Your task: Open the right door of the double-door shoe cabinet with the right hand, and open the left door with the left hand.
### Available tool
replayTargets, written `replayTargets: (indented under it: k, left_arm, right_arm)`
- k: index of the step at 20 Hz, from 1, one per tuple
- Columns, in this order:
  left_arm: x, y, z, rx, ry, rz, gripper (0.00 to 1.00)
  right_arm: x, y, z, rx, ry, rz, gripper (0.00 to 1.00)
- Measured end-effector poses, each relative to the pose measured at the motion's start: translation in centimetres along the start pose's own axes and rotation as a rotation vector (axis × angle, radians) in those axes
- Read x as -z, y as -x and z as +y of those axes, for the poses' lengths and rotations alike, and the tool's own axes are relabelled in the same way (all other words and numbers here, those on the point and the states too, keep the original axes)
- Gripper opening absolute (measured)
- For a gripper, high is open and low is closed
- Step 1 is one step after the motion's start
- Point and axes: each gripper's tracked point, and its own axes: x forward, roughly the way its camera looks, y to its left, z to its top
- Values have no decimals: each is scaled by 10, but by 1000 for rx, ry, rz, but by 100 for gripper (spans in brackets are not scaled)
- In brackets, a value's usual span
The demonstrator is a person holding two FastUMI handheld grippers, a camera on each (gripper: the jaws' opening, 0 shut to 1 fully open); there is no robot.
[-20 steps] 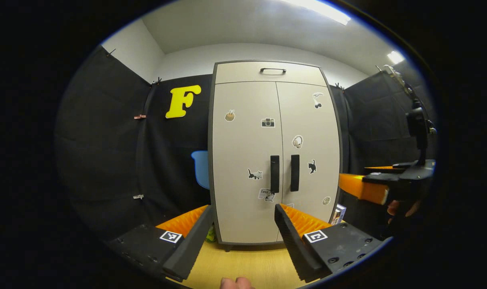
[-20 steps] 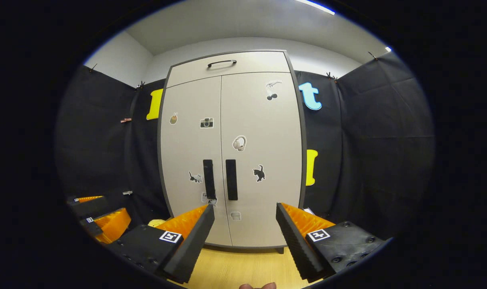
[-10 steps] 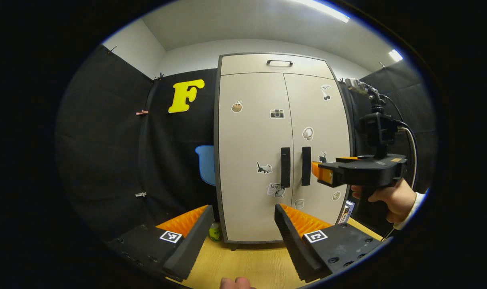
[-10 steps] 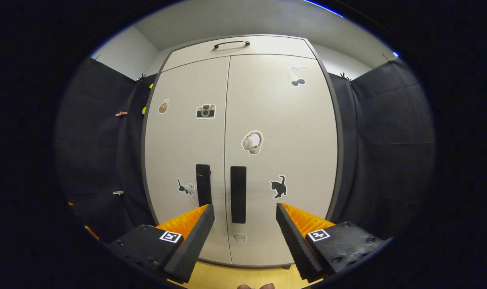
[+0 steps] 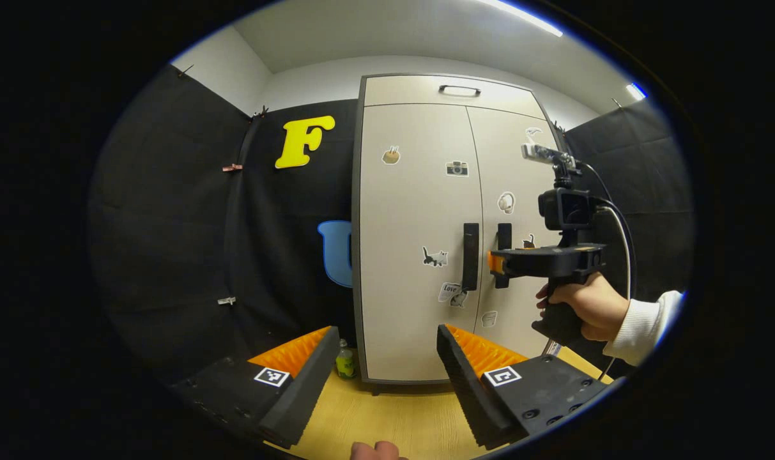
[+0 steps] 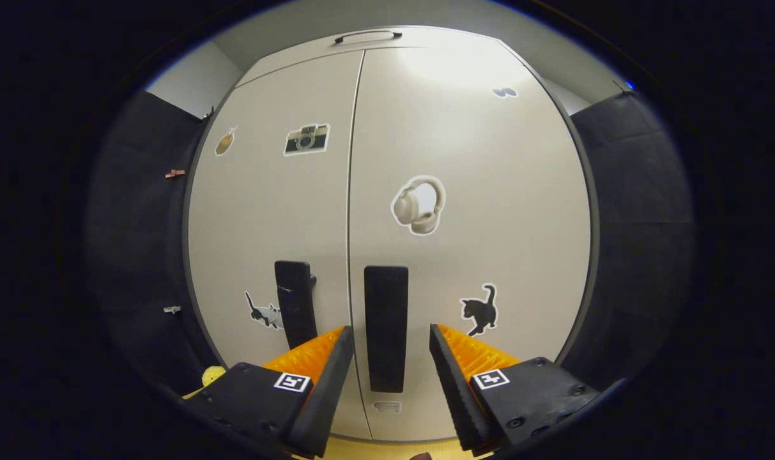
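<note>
Both doors (image 6: 476,191) are closed, nothing done yet. Our right gripper (image 6: 386,358), spread, straddles the right handle (image 6: 386,326); our left gripper (image 5: 384,377), spread, hangs well short of the cabinet (image 5: 419,191).

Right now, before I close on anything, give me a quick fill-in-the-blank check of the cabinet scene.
1. Both cabinet doors are ____.
2. The right gripper has its open fingers on either side of the ____ door's handle.
3. The sticker above that handle shows ____.
4. The left gripper is ____.

Missing words: closed; right; headphones; open
</note>
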Motion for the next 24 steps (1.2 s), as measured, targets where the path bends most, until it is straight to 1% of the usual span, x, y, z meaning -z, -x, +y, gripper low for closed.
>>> replayTargets:
  k: [2,3,4,5,6,7,11,13,16,18,19,20,21,22,23,24]
  left_arm:
    - [2,1,3,-5,2,3,95]
    - [4,2,5,-9,-1,5,95]
    - [7,2,8,-16,-3,7,95]
    - [9,3,10,-21,0,12,95]
    - [12,3,11,-25,5,19,95]
    - [14,3,12,-28,11,24,95]
    - [16,7,16,-46,37,31,95]
    - [14,10,18,-52,38,27,95]
    - [13,20,19,-61,26,22,95]
    - [11,28,21,-72,26,15,95]
    - [11,33,22,-79,27,15,95]
    - [12,38,24,-90,22,18,95]
    - [13,41,28,-103,11,21,95]
    - [14,44,29,-115,-4,26,95]
    - [14,48,30,-121,-18,27,95]
    - [13,52,30,-126,-29,27,95]
  right_arm:
    - [8,-14,-5,35,-5,21,61]
    - [4,-10,-5,49,-11,-1,44]
    - [1,-11,-1,37,-2,-12,46]
    - [1,-11,-1,42,13,-12,45]
    - [7,-15,-3,59,6,-19,46]
    - [2,-15,-3,59,-16,-13,35]
    - [1,-12,-2,54,7,-26,35]
    - [0,-12,-3,60,-6,-27,35]
    - [2,-12,-3,69,-68,1,35]
    - [2,-12,-4,73,-41,0,35]
    - [1,-11,-3,73,-26,-4,26]
    - [2,-13,-2,67,-24,-4,29]
    - [2,-13,-3,60,-23,-6,23]
    - [1,-14,-3,55,-18,-4,22]
    - [1,-12,-3,51,-18,-6,18]
    - [2,-12,-4,47,-28,6,18]
